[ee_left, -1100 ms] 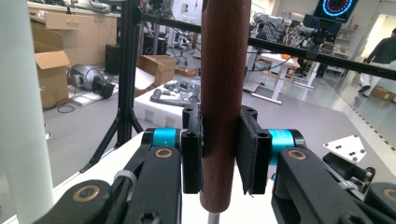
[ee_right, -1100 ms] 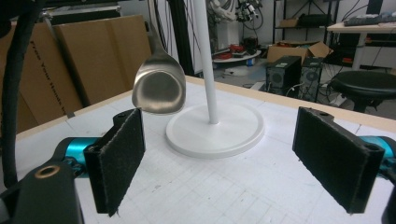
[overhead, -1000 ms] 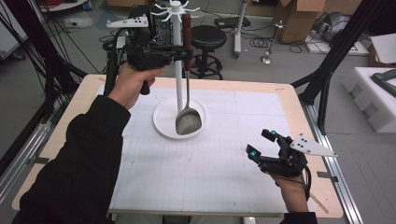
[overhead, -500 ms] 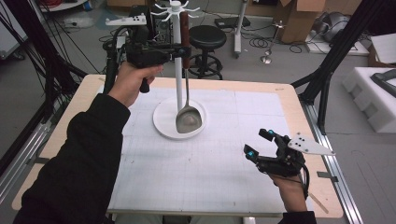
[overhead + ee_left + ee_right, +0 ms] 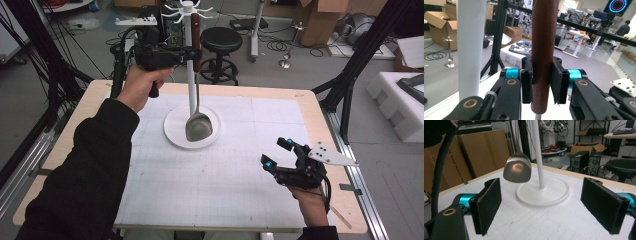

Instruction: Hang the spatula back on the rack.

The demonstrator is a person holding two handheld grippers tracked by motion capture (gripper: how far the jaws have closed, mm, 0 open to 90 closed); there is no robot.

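Spatula [image 5: 198, 126] hangs beside white rack pole, wooden handle clamped in left gripper [image 5: 541, 82].

Held high over the table, the left gripper's pads [image 5: 557, 82] press both sides of the brown wooden handle [image 5: 543, 50], just beside the pole [image 5: 471, 45] of the hook stand; the steel blade dangles above the stand's round white base [image 5: 172, 131]. Stiff and seemingly light, with a bare, probably slippery metal shaft, the utensil is best gripped on the wood, as here. The right gripper [image 5: 281, 153] rests near the table's [image 5: 90, 107] front right, jaws wide apart and empty.
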